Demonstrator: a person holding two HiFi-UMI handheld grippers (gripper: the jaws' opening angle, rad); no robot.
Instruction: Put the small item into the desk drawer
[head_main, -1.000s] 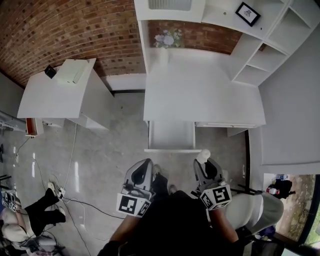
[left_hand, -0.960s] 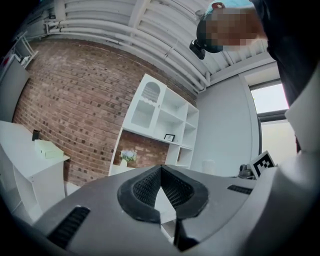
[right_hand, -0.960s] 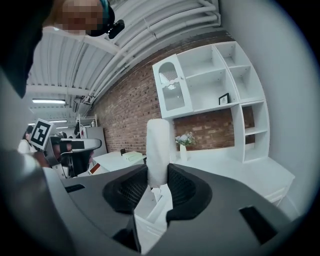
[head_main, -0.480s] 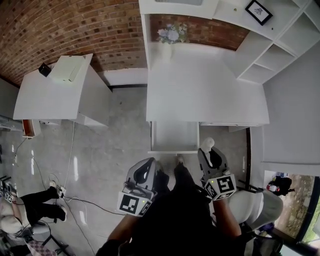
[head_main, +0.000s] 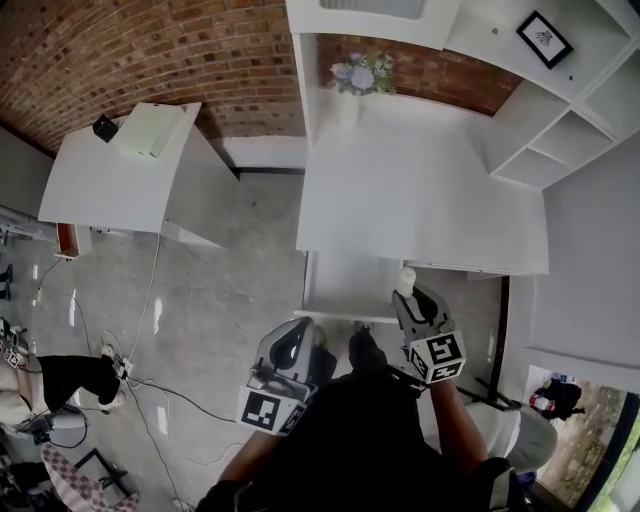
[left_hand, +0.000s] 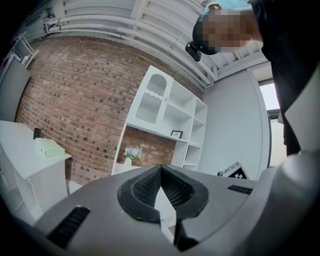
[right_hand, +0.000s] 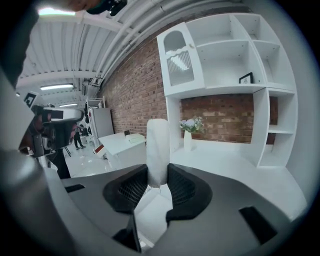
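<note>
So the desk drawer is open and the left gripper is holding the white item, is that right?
Not quite. The white item is held by the right gripper, not the left; the right gripper view shows it upright between the jaws. The left gripper is shut and empty. The desk drawer is open, as you said.

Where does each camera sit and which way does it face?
Head view: on the person's head, looking down at the desk and open drawer; left gripper, right gripper and sleeves show.
Left gripper view: on the left gripper, facing shelves and brick wall; its closed jaws show.
Right gripper view: on the right gripper, facing the desk; its jaws clamp the white item.
Shared: all see the flower vase.
</note>
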